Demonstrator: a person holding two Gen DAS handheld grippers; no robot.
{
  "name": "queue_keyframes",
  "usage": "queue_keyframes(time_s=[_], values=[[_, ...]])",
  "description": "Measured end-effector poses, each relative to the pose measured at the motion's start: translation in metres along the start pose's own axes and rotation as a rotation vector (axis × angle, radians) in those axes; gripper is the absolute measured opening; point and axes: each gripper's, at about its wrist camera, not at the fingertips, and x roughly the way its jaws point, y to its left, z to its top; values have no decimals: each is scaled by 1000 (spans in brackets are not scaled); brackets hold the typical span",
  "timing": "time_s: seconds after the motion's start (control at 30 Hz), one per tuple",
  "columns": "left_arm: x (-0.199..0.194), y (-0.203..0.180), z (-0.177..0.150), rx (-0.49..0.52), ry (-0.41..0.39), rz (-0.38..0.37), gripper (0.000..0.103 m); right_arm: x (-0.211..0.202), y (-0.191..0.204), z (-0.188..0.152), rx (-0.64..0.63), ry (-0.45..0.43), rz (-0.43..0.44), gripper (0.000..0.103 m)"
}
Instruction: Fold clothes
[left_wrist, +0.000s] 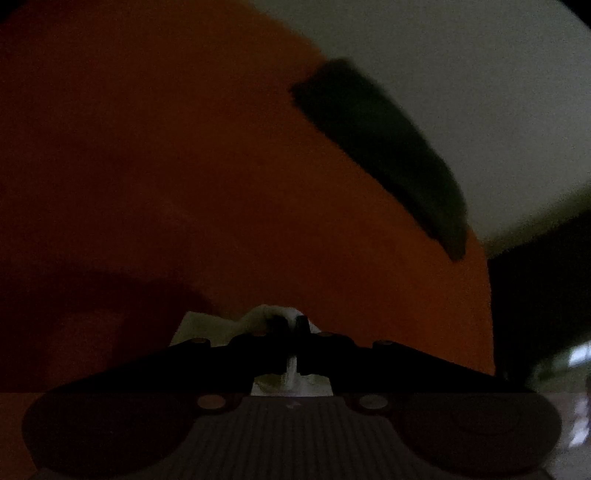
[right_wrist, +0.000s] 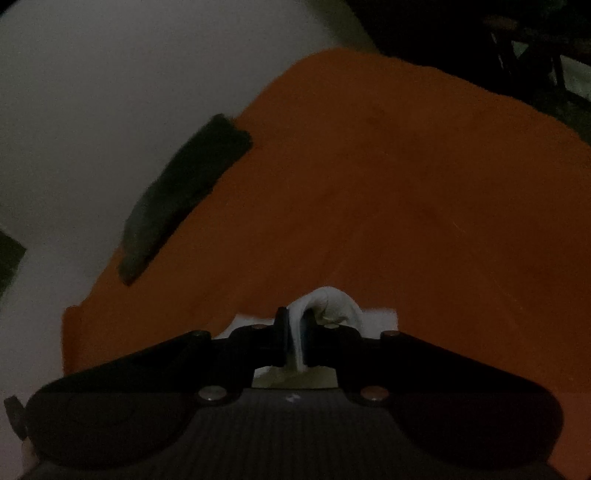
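My left gripper is pinched tight on a fold of white cloth, fingers nearly touching. My right gripper is clamped on a white cloth bunch too. An orange garment with a dark cuff spreads ahead over a pale surface; no containers visible

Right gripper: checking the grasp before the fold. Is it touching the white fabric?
Touching. The right wrist view shows the right gripper shut on the white fabric, which bulges out past its fingertips.
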Motion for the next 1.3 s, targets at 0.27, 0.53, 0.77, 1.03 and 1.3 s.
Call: queue_keyframes(time_s=[0.27, 0.53, 0.77, 1.03, 1.3], values=[[-25, -7, -2, 244, -126, 80, 53, -23, -26, 10, -37, -109, -54, 59], [-17, -83, -93, 980, 56, 56, 52, -18, 70, -74, -1037, 133, 33, 58], [42, -123, -125, 837, 137, 213, 50, 35, 127, -138, -1496, 284, 10, 54], [32, -105, -97, 567, -44, 331, 55, 53, 145, -129, -1430, 182, -47, 5], [41, -113, -103, 679, 27, 434, 52, 82, 148, -132, -1339, 112, -128, 6]])
